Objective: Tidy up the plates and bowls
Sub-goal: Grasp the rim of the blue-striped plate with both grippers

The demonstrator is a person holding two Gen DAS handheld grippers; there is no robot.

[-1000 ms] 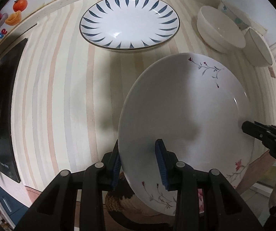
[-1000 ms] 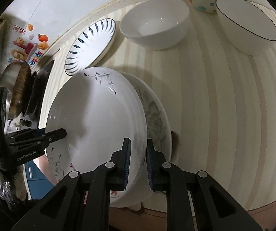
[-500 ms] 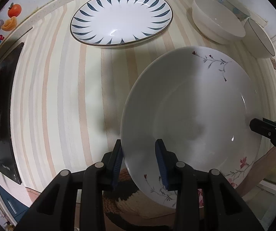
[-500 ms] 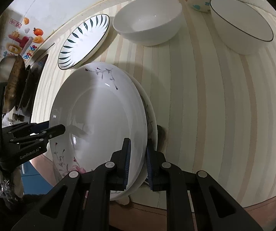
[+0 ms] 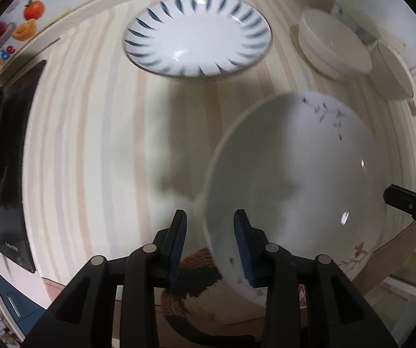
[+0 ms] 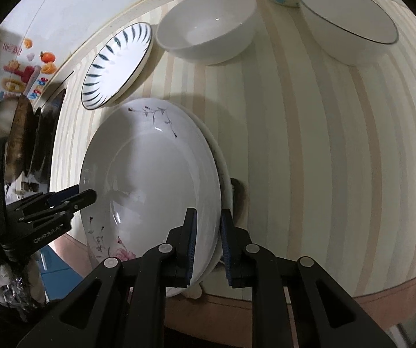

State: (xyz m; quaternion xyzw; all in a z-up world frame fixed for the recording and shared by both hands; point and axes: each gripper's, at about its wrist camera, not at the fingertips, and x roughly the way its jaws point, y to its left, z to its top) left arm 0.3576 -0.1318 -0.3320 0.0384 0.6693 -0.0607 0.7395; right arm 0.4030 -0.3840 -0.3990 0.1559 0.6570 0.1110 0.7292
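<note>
The white flower plate [image 6: 149, 191] sits on top of another plate [image 6: 222, 168] near the front edge of the striped counter [image 6: 324, 145]. The right gripper [image 6: 208, 243] has the plate's near rim between its two blue pads, and its jaws are opening, with a small gap showing at the right pad. The left gripper [image 5: 209, 243] is at the plate's other side. Its jaws stand a little apart around the rim [image 5: 208, 217], and the left pad [image 5: 178, 240] is clear of it. Farther back lie the blue-leaf plate [image 5: 197, 33] and a white bowl [image 6: 208, 29], side by side.
</note>
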